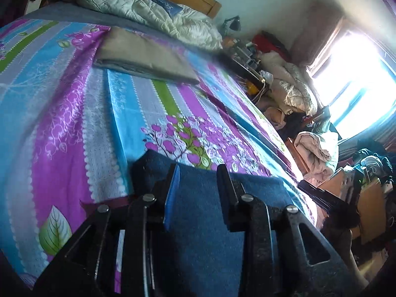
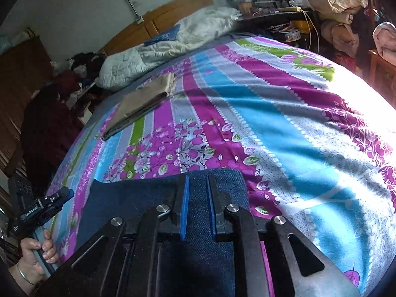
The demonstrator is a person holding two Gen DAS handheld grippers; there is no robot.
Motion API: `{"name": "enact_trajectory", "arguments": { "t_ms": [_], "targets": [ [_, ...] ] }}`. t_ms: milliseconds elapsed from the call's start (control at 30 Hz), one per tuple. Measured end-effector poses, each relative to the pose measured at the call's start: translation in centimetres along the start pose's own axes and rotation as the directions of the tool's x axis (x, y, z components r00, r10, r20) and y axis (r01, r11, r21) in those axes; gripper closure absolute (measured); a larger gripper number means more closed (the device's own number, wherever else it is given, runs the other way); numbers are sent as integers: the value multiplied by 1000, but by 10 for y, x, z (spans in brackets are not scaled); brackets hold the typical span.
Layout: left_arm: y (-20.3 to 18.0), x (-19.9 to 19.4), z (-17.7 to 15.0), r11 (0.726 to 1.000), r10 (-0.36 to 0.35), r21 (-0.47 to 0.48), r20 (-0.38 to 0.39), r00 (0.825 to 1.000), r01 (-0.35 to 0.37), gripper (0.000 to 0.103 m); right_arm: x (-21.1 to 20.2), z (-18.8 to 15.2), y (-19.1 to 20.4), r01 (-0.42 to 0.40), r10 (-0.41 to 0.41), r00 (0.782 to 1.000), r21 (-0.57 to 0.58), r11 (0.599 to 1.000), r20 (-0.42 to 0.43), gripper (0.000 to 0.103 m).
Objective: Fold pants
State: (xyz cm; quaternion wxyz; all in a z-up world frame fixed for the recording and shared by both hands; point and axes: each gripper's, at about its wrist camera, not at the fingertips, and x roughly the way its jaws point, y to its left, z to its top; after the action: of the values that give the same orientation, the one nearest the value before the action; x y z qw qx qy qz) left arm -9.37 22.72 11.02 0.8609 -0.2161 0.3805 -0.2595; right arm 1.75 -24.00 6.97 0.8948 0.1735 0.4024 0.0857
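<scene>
Both grippers over blue pants on bed
left gripper and right gripper fingers parted, gripping nothing, poised above the near folded edge, likely for next fold

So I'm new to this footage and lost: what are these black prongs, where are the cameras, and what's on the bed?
No robot here: a person holds a hand tool in each hand, each with a two-finger claw and a wide-angle camera looking along its fingers. One picture is from the left claw, the other from the right claw. In the right view you can see the person's left hand gripping its tool. Both claws are open over folded dark blue denim pants on a bed with a striped purple, blue and green floral sheet. Neither holds anything. Farther back lie a folded tan cloth and a white quilt.
</scene>
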Motion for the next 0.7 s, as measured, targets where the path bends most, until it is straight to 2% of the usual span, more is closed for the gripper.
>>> {"name": "enact_trajectory", "arguments": {
  "t_ms": [67, 100, 133, 167, 200, 233, 267, 300, 333, 367, 400, 433, 500, 533, 600, 667, 700],
  "targets": [
    [-6, 17, -15, 1000, 4, 30, -49, 999, -3, 71, 35, 0, -11, 69, -69, 995, 2, 998, -77, 87],
    [-6, 30, -20, 998, 46, 52, -77, 996, -42, 72, 43, -2, -21, 82, -80, 993, 24, 996, -86, 91],
    [-1, 50, -26, 994, 103, 56, -119, 988, -97, 70, 43, -2, -33, 46, -39, 996, 86, 995, -80, 91],
    [10, 62, -26, 994, 107, 35, -132, 985, -103, 69, 38, -1, -43, 78, -68, 995, 134, 988, -73, 91],
    [17, 66, -24, 996, 94, 0, -117, 989, -95, 71, 32, -1, -50, 173, -162, 984, 159, 972, -77, 83],
    [18, 70, -18, 990, 139, -4, -106, 985, -140, 89, 22, -3, -58, 217, -208, 976, 178, 960, -67, 79],
    [16, 72, -13, 980, 199, 20, -113, 973, -198, 97, 6, -7, -62, 205, -204, 979, 185, 961, -27, 78],
    [11, 73, -8, 971, 238, 54, -126, 963, -233, 96, -11, -11, -60, 168, -173, 985, 167, 971, 14, 78],
    [7, 68, -7, 973, 226, 66, -125, 966, -220, 90, -30, -17, -53, 131, -136, 990, 131, 983, 36, 78],
    [0, 58, -7, 983, 175, 76, -119, 977, -166, 87, -48, -27, -41, 86, -90, 995, 79, 993, 43, 78],
    [-10, 42, -11, 993, 87, 86, -114, 990, -78, 85, -65, -40, -28, 46, -47, 998, 22, 999, 43, 78],
    [-20, 29, -16, 994, 25, 106, -116, 993, -13, 82, -82, -56, -13, 12, -10, 999, -37, 999, 47, 78],
    [-43, 5, -36, 985, -66, 152, -118, 991, 84, 79, -109, -90, 12, -32, 40, 998, -135, 990, 55, 78],
    [-52, -7, -53, 975, -124, 167, -134, 983, 146, 78, -117, -107, 19, -38, 49, 997, -166, 985, 60, 78],
    [-61, -20, -90, 958, -161, 203, -200, 967, 201, 77, -117, -137, 22, -38, 45, 998, -181, 983, 38, 78],
    [-52, -10, -116, 952, -118, 245, -260, 959, 183, 78, -99, -162, 12, -18, 13, 1000, -165, 986, -28, 87],
    [-41, -3, -131, 954, -106, 247, -250, 962, 170, 85, -102, -165, 9, -30, 31, 1000, -157, 987, 1, 88]
  ]
}}
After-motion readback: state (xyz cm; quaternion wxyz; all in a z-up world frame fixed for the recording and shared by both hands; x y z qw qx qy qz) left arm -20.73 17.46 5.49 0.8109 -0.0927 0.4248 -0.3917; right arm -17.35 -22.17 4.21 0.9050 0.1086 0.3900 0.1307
